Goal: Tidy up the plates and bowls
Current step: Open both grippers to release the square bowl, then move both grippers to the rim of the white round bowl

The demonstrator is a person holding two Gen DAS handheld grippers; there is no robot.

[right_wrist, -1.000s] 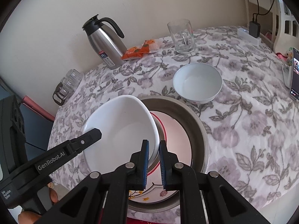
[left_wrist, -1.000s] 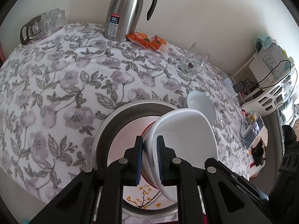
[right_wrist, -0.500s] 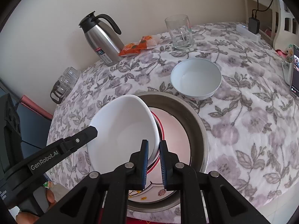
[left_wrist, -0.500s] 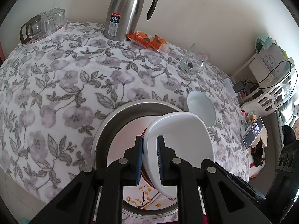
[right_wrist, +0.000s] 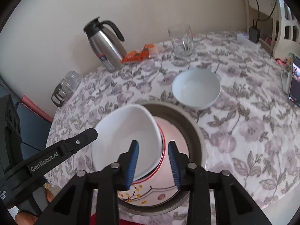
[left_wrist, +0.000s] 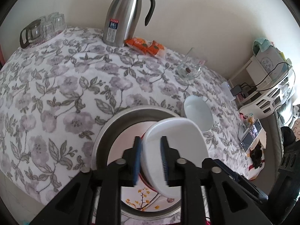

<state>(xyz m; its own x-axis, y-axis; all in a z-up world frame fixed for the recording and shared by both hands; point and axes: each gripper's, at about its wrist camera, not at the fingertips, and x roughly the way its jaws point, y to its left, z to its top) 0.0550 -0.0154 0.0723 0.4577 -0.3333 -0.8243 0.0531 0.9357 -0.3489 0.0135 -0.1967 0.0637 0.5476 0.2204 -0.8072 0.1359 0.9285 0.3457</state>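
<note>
Left wrist view: jaws of the left gripper (left_wrist: 150, 161) and right gripper (right_wrist: 152, 162) are opening, the tilted white ceramic bowl (left_wrist: 174, 153) straddled at its rim. Once freed, it could be tipped or slid against the red-rimmed floral plate (right_wrist: 148, 189) in the round steel basin (right_wrist: 195, 131); seating apparently incomplete.

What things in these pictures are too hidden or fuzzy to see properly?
- Flowered plate in the metal basin: mostly covered by the white bowl and the right gripper, both views.
- Small dark thing in the glass: too small to name, left view.
- Phone screen: cut by the right view's edge, too small in the left view.
- Whether the bowl's rim touches the opening left gripper's pads: blurred.
</note>
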